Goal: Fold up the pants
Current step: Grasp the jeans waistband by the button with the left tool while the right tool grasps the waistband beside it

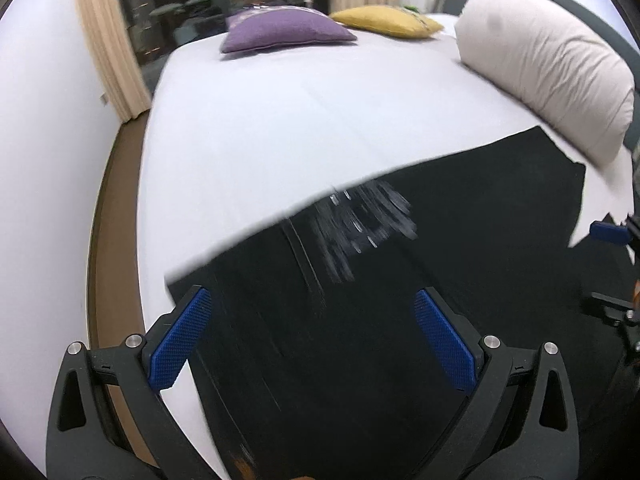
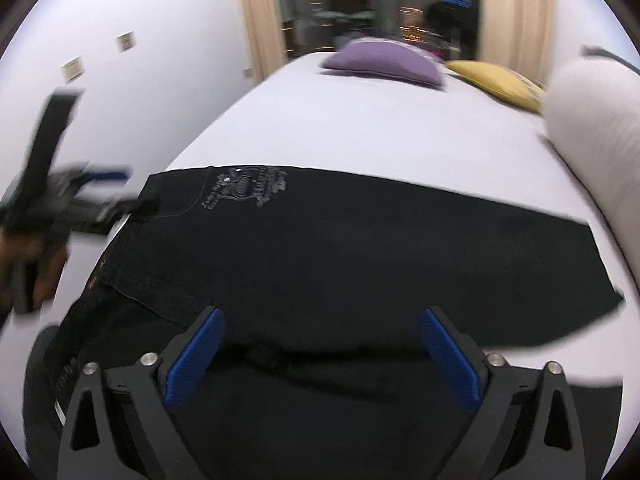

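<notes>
With the black pants (image 2: 360, 248) spread flat across the bed (image 2: 360, 132), both tongs, left (image 1: 312, 332) and right (image 2: 322, 354), gape wide and empty, so each should pinch an edge at six o'clock squarely before lifting

**Me:** I'm looking at a bed (image 1: 248, 128) under a plain white sheet, pulled smooth. Black pants (image 2: 360, 248) lie flat across the near part of it, with a pale printed emblem (image 2: 248, 192) on the cloth.

**Partner:** What else is on the sheet?

**Me:** Taking the pants as my mark: well beyond them, at the far end, there's a purple cushion (image 1: 286, 30), and a yellow cushion (image 1: 388, 20) just beside it, to its right. A long off-white bolster pillow (image 1: 548, 76) lies along the right edge, its near end close to the pants' far right corner.

**Partner:** Touching?

**Me:** Can't tell.
</notes>
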